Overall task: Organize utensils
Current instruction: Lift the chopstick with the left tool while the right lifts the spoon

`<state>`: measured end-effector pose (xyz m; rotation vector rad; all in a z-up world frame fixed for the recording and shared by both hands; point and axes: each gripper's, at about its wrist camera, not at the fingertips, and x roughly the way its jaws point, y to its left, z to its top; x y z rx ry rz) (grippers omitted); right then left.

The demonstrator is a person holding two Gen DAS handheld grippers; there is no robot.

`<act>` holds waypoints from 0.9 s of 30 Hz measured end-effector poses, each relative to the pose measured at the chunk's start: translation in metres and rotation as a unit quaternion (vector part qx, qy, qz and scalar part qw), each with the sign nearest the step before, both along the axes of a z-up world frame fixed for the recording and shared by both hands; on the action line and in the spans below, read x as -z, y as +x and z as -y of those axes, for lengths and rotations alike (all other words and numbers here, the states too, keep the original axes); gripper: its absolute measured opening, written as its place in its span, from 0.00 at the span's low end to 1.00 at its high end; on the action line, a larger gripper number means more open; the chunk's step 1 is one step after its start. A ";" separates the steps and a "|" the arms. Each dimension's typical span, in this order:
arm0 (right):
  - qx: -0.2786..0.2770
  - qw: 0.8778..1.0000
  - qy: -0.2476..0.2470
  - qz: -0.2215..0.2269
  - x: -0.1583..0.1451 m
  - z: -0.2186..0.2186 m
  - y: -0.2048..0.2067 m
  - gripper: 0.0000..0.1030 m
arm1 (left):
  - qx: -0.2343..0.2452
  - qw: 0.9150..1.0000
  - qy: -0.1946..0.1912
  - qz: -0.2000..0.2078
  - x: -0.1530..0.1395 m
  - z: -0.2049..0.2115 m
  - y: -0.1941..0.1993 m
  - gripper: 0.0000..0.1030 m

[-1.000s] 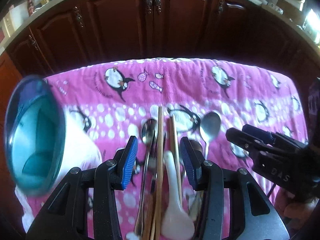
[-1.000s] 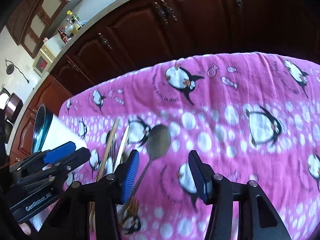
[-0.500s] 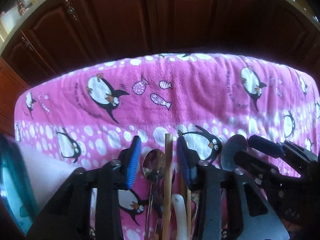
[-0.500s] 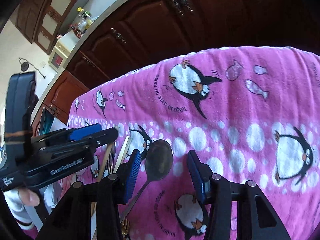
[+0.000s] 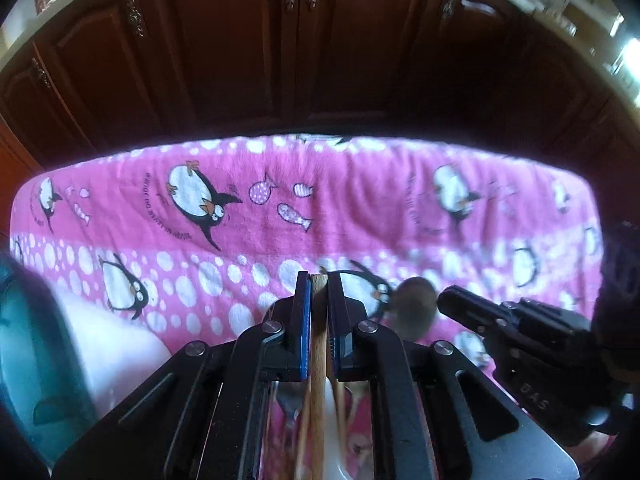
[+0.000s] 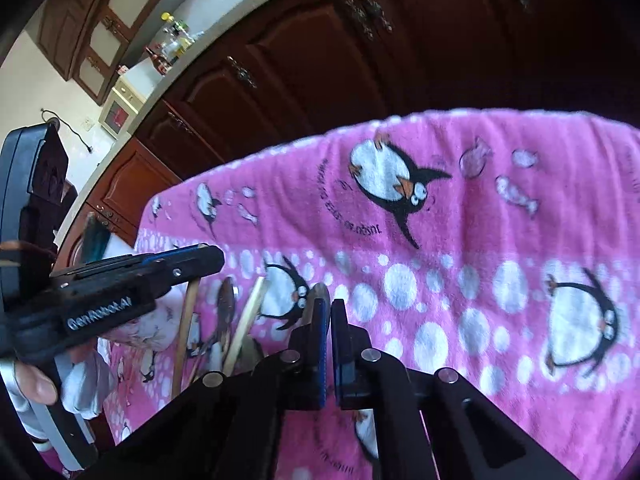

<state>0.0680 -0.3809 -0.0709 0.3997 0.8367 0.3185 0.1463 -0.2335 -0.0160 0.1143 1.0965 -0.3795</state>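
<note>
On the pink penguin cloth [image 5: 360, 200] lie several utensils. My left gripper [image 5: 319, 280] is closing its jaws, and the blue pads press on a wooden chopstick [image 5: 319, 340] that runs between them. In the right wrist view that gripper [image 6: 208, 256] sits over the same chopstick [image 6: 186, 320]. My right gripper [image 6: 330, 308] is shut, with the bowl of a metal spoon [image 6: 319, 291] showing at its tips. From the left wrist, the right gripper [image 5: 444, 302] meets the edge of the blurred spoon bowl [image 5: 414, 308].
A white cup with a teal inside [image 5: 36, 360] lies on its side at the left. A second chopstick [image 6: 250, 316], another metal spoon [image 6: 226, 304] and a white ceramic spoon [image 5: 332, 420] lie between the grippers. Dark wooden cabinets [image 5: 304, 52] stand beyond the cloth's far edge.
Both grippers have gone from open to shut, the left on the chopstick and the right at the spoon's bowl. The left gripper has moved forward, leaving the cup at the left edge.
</note>
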 end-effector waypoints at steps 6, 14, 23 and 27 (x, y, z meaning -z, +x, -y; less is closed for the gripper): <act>0.004 0.999 -0.016 0.031 -0.029 -0.003 -0.031 0.00 | 0.010 0.999 -0.038 0.023 -0.037 -0.031 -0.041 0.06; 0.010 0.998 -0.065 0.010 -0.025 -0.008 -0.023 0.35 | 0.001 0.996 -0.075 0.054 -0.067 -0.070 -0.091 0.06; 0.002 0.997 -0.073 -0.028 0.014 -0.022 0.016 0.06 | -0.030 0.991 -0.100 0.082 -0.112 -0.135 -0.120 0.06; -0.002 0.999 -0.051 -0.006 -0.006 -0.015 -0.003 0.02 | -0.045 0.987 -0.121 0.093 -0.129 -0.159 -0.124 0.06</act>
